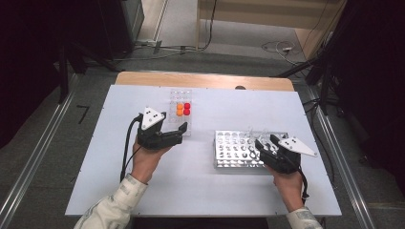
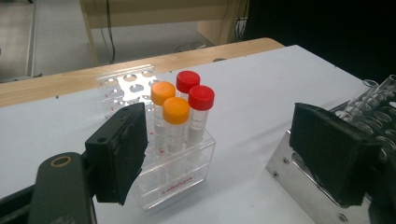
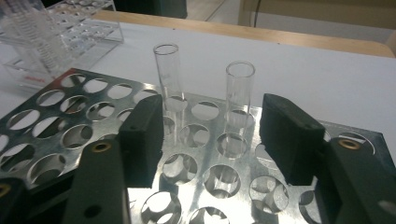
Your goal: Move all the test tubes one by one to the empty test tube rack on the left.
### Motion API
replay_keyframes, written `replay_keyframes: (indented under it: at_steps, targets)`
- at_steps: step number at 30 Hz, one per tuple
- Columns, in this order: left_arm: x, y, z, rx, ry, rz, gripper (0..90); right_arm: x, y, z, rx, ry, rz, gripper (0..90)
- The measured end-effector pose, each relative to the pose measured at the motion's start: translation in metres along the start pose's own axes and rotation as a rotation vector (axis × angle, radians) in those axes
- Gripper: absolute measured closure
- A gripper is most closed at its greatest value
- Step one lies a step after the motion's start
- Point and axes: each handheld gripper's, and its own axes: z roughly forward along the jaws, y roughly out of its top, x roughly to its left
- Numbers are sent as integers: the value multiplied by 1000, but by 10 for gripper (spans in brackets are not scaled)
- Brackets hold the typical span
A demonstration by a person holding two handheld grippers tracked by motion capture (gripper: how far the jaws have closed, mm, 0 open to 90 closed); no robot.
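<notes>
Item: open glass test tube [image 3: 239, 105], upright in metal rack [image 3: 56, 121], right on the counter [image 1: 200, 181]. My right hand-held gripper [image 3: 219, 135] straddles it, released, pads clear. Centre, then clench gently. Left hand-held gripper [image 2: 233, 154]: released, beside capped tubes [image 2: 180, 116].

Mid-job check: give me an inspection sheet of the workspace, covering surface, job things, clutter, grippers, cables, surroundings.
Surface: white table top, bare around the racks.
Job things: metal rack with two open glass tubes; clear plastic rack holding two orange-capped tubes and two red-capped tubes.
Clutter: nothing seen.
Grippers: left gripper open beside the clear plastic rack; right gripper open over the metal rack, one glass tube between its pads.
Cables: black cable trailing from the left gripper.
Surroundings: grey floor, floor wires.
</notes>
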Motion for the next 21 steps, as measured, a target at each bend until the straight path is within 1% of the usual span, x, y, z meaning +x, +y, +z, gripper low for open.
replay_keyframes:
  at_steps: [1,5,8,14,15,21]
  targets:
    - [0,0,0,1,0,4,198,0,0,3,1,-12,-4,439]
    - [-1,0,0,0,-1,3,198,-1,2,9,-11,-51,16,526]
    - [-1,0,0,-1,-4,3,198,-1,4,14,-1,-71,23,570]
    - [-1,-1,1,5,-5,3,199,-2,6,18,34,-77,36,652]
    - [-1,-1,1,5,-6,4,199,-2,6,19,43,-74,40,657]
    - [-3,-1,1,5,-9,3,199,-1,6,21,61,-95,41,689]
